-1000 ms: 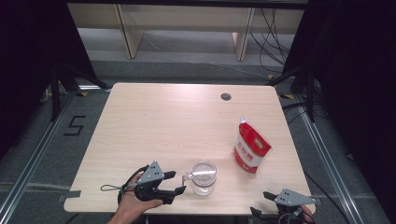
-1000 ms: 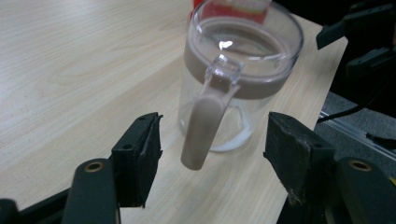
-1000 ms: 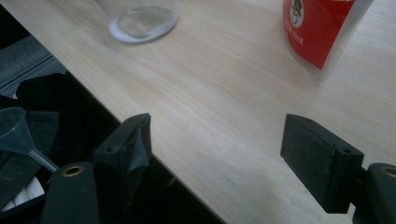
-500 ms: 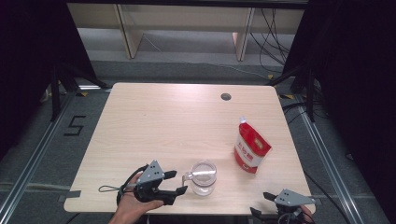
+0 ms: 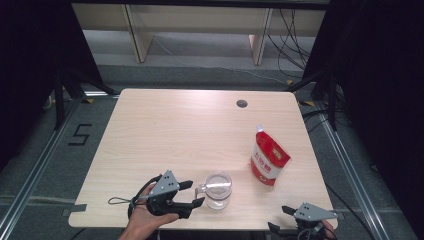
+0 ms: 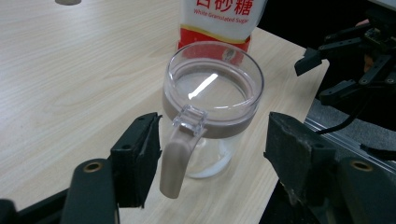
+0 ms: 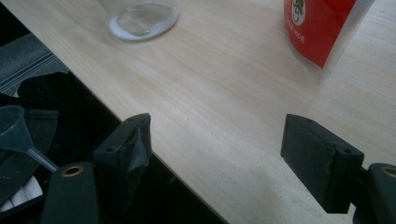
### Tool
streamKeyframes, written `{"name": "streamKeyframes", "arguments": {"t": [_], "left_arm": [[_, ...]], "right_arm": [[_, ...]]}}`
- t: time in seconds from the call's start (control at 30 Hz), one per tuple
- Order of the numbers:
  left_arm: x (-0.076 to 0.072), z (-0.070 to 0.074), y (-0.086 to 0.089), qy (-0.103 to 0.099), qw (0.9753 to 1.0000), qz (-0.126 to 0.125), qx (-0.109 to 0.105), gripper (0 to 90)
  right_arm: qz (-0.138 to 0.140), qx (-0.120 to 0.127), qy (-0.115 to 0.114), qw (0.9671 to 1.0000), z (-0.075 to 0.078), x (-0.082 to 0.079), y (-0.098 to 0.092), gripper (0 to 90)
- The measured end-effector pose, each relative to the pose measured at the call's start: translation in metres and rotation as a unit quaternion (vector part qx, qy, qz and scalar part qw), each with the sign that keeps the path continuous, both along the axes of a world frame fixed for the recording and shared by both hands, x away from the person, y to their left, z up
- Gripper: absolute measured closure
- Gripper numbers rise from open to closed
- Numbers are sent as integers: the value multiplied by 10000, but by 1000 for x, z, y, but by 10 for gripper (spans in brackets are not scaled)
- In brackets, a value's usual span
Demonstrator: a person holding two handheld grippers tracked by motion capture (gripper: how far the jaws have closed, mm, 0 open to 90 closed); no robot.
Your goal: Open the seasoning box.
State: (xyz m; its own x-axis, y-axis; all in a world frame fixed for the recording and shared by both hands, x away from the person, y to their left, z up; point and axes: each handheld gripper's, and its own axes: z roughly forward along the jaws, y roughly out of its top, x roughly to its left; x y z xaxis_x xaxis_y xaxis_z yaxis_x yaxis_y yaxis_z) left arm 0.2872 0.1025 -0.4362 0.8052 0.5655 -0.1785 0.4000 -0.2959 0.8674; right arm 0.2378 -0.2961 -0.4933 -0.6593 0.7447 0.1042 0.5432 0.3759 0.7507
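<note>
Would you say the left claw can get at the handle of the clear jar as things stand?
Probably yes: the left claw stands open with the jar's handle between its jaws, untouched, and nothing lies between them.

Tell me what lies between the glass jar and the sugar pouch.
Nothing: in the high view, only bare table separates the jar from the sugar pouch, which stands apart to its right.

The surface (image 5: 165,130) is pale wood with fine grain. The sugar pouch (image 5: 269,160) is red with a white top and white lettering. The jar (image 6: 212,107) is clear glass with a taupe band and taupe handle (image 6: 175,161). Both tongs' pads (image 6: 137,158) are black; the funnel (image 7: 14,128) is translucent grey.
</note>
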Motion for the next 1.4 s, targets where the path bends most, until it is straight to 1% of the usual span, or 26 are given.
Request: {"name": "streamKeyframes", "arguments": {"t": [0.07,0.1,0.13,0.2,0.23,0.3,0.37,0.43,0.47,0.5,0.53,0.6,0.63,0.7,0.77,0.8,0.83,0.93,1.03,1.13,1.17,1.2,1.23,1.3,1.33,1.4], "left_arm": [[0,2,-1,-52,10000,39,5,380],[0,2,-1,-76,9999,43,-57,391],[0,3,-1,-103,9999,53,-89,400],[0,4,-1,-158,9997,33,-184,446],[0,6,0,-195,9997,39,-115,466],[1,6,0,-259,9995,-43,-162,541],[1,7,0,-246,9995,56,-181,597],[3,8,2,-418,9990,42,-167,666],[3,9,2,-365,9991,157,-170,701],[4,9,2,-417,9987,179,-210,740],[6,10,3,-486,9985,136,-218,774],[7,10,2,-446,9987,185,-175,813],[8,8,0,-391,9988,203,-227,824],[8,6,-1,-387,9990,202,-90,837],[11,4,-2,-477,9988,123,-67,844],[11,3,-3,-409,9990,173,-55,848],[12,3,-3,-404,9990,195,-52,852],[13,1,-3,-397,9990,185,-8,860],[12,0,-3,-379,9991,208,-23,860],[13,-1,-4,-402,9991,157,24,862],[14,-2,-5,-460,9989,85,45,864],[12,-3,-6,-382,9991,168,74,866],[14,-3,-5,-451,9988,115,124,867],[13,-5,-6,-387,9991,171,98,869],[15,-6,-6,-448,9989,94,127,869],[15,-6,-6,-423,9990,119,78,871]], "right_arm": [[33,71,52,10000,0,1,1,250],[105,8,-65,9999,0,3,-1,249],[102,14,-63,9999,0,3,0,249],[34,49,37,10000,1,1,2,249],[64,37,52,10000,1,0,3,249],[115,29,-65,9999,0,2,2,249],[67,17,-26,10000,1,1,2,250],[73,29,-18,10000,1,1,2,252],[67,22,-11,10000,1,1,2,252],[45,-4,19,10000,1,0,3,253],[75,-51,-90,9999,0,1,3,257],[170,-54,-109,9998,1,2,5,262],[128,-14,-71,9999,1,2,7,262],[172,3,-75,9998,2,2,9,293],[251,22,-278,9993,5,1,11,344],[168,86,-271,9995,6,-1,13,339],[234,12,-424,9988,6,1,12,339],[167,81,-236,9995,6,-1,14,343],[339,59,-361,9988,6,2,14,346],[281,-14,-441,9986,6,2,15,367],[334,-32,-420,9986,6,3,16,377],[307,-32,-454,9985,6,3,17,390],[274,59,-341,9990,6,1,20,402],[395,-47,-510,9979,7,4,20,413],[455,-35,-508,9977,7,4,21,417],[509,-58,-438,9977,7,4,22,423]]}}
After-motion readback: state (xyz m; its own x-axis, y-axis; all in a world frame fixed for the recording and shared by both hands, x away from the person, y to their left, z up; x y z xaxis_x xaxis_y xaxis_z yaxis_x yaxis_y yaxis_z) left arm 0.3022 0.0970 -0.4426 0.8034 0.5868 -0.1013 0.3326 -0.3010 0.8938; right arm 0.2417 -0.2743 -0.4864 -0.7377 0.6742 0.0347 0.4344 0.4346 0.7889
